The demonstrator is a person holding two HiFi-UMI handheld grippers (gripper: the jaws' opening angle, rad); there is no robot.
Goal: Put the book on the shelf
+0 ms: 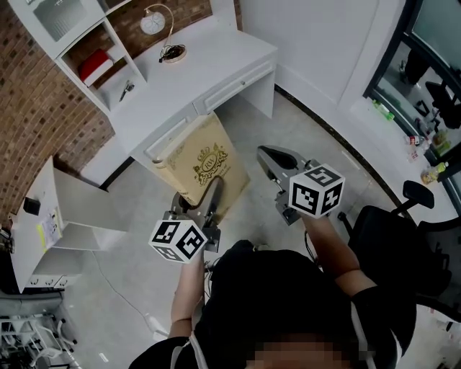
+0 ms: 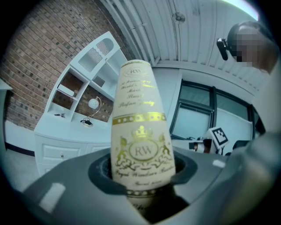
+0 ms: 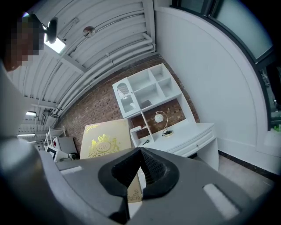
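Note:
A cream book (image 1: 205,162) with a gold crest stands upright between the jaws of my left gripper (image 1: 209,196), which is shut on its lower edge. In the left gripper view its gold-lettered spine (image 2: 140,132) rises from my left gripper (image 2: 142,173). My right gripper (image 1: 272,156) hangs to the right of the book, apart from it, its jaws shut and holding nothing. From the right gripper view the book (image 3: 105,141) shows at the left behind my right gripper (image 3: 141,154). The white shelf unit (image 1: 97,50) stands on the desk beyond; its cubbies (image 3: 147,94) are mostly bare.
A white desk (image 1: 209,61) with drawers stands ahead, bearing a small round lamp (image 1: 153,21). A red thing (image 1: 94,65) lies in one cubby. A low white cabinet (image 1: 54,216) is at the left, a black office chair (image 1: 403,230) at the right, by the windows.

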